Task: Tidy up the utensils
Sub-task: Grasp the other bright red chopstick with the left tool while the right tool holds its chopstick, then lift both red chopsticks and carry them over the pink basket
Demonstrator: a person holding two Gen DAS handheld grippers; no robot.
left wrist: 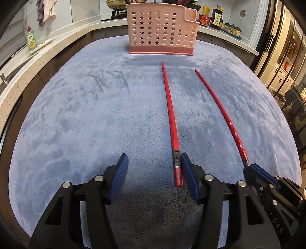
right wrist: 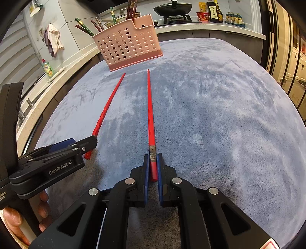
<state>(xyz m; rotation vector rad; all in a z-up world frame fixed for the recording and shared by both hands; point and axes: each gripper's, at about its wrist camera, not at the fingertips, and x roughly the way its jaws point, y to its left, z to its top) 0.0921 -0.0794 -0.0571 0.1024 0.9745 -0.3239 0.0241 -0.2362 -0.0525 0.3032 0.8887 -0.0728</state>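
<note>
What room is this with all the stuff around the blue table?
Most likely a home kitchen. A pan sits on a stove at the back, sauce bottles line the counter, and a dish soap bottle stands nearby.

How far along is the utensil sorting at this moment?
Done: the pink holder already has several dark and green chopsticks standing in it. In hand: the right gripper is shut on one red chopstick, which seems to lie on the blue cloth. Left: the other red chopstick lies outside the open left gripper, beside its right finger; both must go into the holder.
</note>
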